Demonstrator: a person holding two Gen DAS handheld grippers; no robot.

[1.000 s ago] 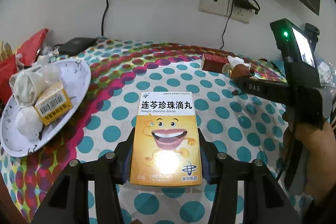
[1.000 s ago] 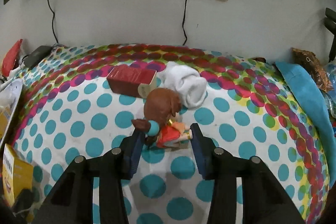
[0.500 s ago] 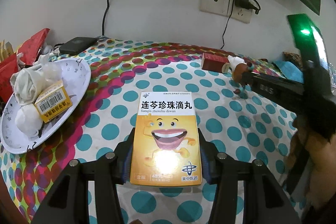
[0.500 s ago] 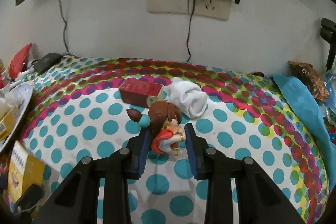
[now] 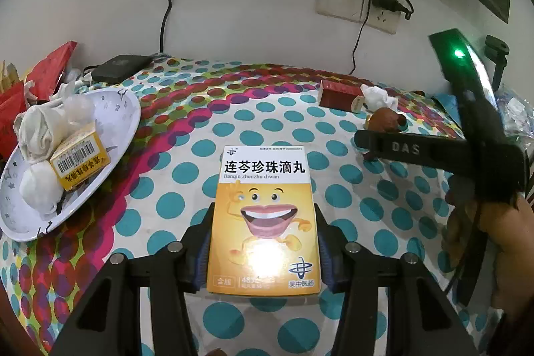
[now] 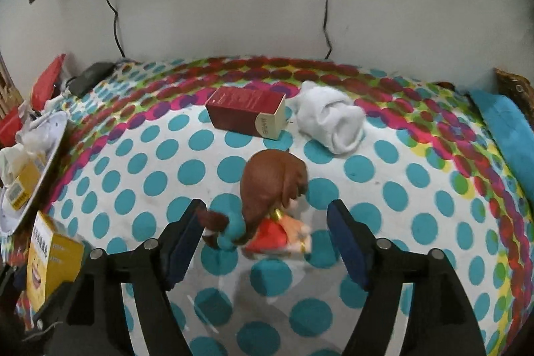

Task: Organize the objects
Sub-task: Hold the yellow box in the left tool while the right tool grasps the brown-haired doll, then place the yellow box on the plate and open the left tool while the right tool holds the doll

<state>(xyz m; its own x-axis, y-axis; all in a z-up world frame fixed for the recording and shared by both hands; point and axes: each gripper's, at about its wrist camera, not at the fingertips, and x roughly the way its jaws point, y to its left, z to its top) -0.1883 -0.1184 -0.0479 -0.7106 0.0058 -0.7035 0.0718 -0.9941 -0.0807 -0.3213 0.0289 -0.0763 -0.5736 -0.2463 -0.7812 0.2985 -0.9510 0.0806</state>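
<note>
Two grippers over a table w/ glossy polka-dot cloth (image 6: 140,189), teal dots on white, red/magenta rings toward the far wall.

Left gripper (image 5: 263,242): pads pinch the long sides of a flat cardboard medicine box (image 5: 263,219), yellow w/ cartoon face, white top band, glare spot on its glossy front. Box is rectangular, long axis running near-to-far, white end pointing far toward the wall.

Right gripper (image 6: 267,232): jaws opening, spread wide either side of a small hard-plastic figurine (image 6: 270,206); right pad clear of it, left pad by the ponytail tip, contact unclear. Figurine has a rounded brown hair cap, red dress, teal ball on the ponytail, and sits on the cloth at centre-right, head pointing far.

Just beyond it: dark-red rectangular carton (image 6: 245,114), long axis left-right, cream end facing near-right; soft white rolled sock (image 6: 330,122) beside it on the right.

Far left: shallow white plate (image 5: 120,115), star print, holding crumpled white cloth bundles & a small yellow barcode box (image 5: 78,160).
</note>
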